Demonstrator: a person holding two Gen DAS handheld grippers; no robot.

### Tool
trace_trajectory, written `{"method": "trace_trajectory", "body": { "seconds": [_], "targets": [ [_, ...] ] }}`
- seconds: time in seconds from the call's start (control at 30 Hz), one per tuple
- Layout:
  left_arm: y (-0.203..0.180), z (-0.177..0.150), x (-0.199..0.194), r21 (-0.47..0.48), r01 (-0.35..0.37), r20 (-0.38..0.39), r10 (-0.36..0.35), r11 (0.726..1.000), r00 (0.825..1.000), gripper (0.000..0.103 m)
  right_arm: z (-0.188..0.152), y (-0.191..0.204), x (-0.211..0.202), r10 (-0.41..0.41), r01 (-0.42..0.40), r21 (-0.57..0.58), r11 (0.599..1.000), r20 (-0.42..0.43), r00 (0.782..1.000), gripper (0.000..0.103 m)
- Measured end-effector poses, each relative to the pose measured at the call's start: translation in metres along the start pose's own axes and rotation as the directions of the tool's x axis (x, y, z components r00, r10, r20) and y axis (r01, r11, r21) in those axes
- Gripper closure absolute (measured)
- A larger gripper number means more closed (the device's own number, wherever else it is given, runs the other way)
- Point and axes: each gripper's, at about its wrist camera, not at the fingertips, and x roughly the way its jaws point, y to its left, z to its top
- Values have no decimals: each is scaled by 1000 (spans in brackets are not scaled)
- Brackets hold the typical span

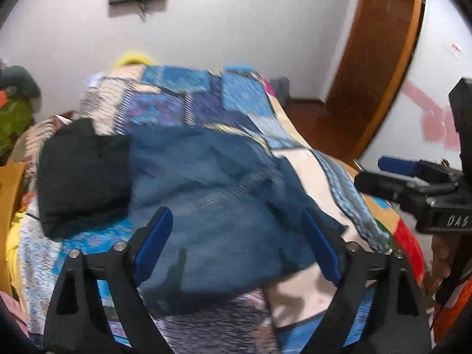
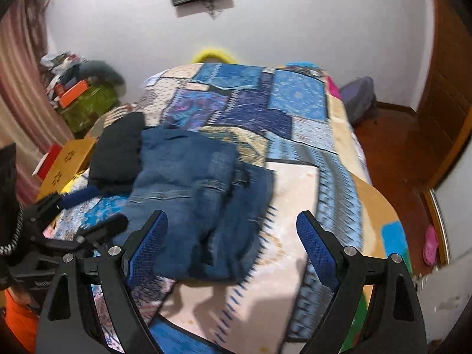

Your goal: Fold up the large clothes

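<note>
Both claws, left (image 1: 237, 243) and right (image 2: 233, 246), hang released above folded jeans (image 2: 194, 188) (black garment (image 2: 118, 153) touching their left edge); bed (image 2: 298, 206) lies open rightward.

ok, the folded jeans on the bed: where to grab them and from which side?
Grip the jeans at the near folded edge, coming in low from the bed's foot. The layers stack there, and the right claw sits open just ahead of it.
</note>
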Motion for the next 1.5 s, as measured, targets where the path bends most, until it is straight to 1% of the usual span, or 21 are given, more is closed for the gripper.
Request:
{"method": "trace_trajectory", "body": {
  "seconds": [0.07, 0.1, 0.13, 0.2, 0.27, 0.33, 0.4, 0.47, 0.53, 0.6, 0.67, 0.77, 0.93, 1.07, 1.17, 1.23, 1.3, 1.37, 1.4, 1.43, 1.5],
  "targets": [
    [14, -1, -3, -6, -53, 16, 53, 999, 998, 11, 2, 14, 11, 11, -11, -36, 999, -10, 1000, 16],
    [21, -2, -1, -12, -75, 9, 75, 997, 997, 11, 2, 20, 16, 11, -12, -52, 999, -21, 1000, 16],
    [29, -4, 3, -21, -90, -8, 90, 996, 996, 11, 1, 25, 22, 7, -9, -68, 998, -33, 999, 16],
    [42, -10, 13, -44, -93, -49, 91, 995, 995, 11, -2, 29, 33, 2, -7, -88, 996, -50, 999, 16],
    [54, -19, 24, -72, -114, -84, 107, 991, 991, 11, -8, 27, 45, -30, 23, -88, 996, -71, 997, 16],
    [64, -30, 32, -84, -149, -113, 139, 985, 984, 11, -15, 17, 57, -84, 77, -70, 995, -110, 990, 16],
    [73, -41, 41, -109, -154, -141, 138, 982, 980, 11, -22, 5, 63, -88, 82, -46, 996, -141, 986, 16],
    [81, -53, 49, -146, -143, -181, 115, 979, 977, 11, -31, -12, 67, -50, 53, 10, 999, -181, 982, 15],
    [87, -64, 55, -183, -110, -208, 71, 977, 975, 11, -37, -26, 70, 13, 5, 85, 996, -216, 976, 15],
    [92, -71, 58, -221, -87, -211, 39, 971, 977, 10, -39, -33, 72, 53, -20, 136, 990, -243, 969, 15],
    [95, -72, 56, -244, -78, -208, 26, 967, 978, 11, -36, -32, 73, 56, -19, 145, 989, -256, 965, 15],
    [97, -67, 52, -236, -86, -203, 38, 968, 978, 11, -27, -22, 70, 39, -13, 102, 995, -258, 965, 15],
    [106, -49, 42, -205, -96, -166, 62, 974, 984, 11, -9, -7, 71, 39, -34, 23, 999, -225, 974, 15],
    [124, -33, 43, -227, -99, -150, 65, 969, 987, 11, 1, -5, 86, 77, -68, 46, 997, -246, 966, 15],
    [137, -27, 53, -249, -79, -158, 40, 965, 987, 11, 3, -6, 100, 88, -75, 59, 995, -256, 963, 15],
    [146, -30, 65, -280, -70, -186, 17, 957, 982, 11, 3, -13, 112, 63, -45, 71, 996, -269, 961, 15],
    [154, -35, 78, -324, -40, -222, -35, 945, 974, 11, 1, -25, 123, 73, -38, 124, 992, -296, 952, 15],
    [163, -41, 94, -385, 9, -248, -113, 923, 962, 11, -1, -39, 131, 134, -72, 200, 977, -318, 939, 15],
    [166, -43, 100, -408, 25, -258, -141, 913, 956, 11, -3, -47, 136, 186, -106, 250, 962, -321, 929, 15],
    [171, -46, 111, -441, 54, -269, -189, 896, 944, 11, -3, -52, 138, 215, -126, 276, 953, -322, 922, 15],
    [179, -47, 127, -482, 99, -275, -257, 871, 926, 11, -1, -62, 145, 281, -177, 321, 930, -317, 906, 15]
  ]
}}
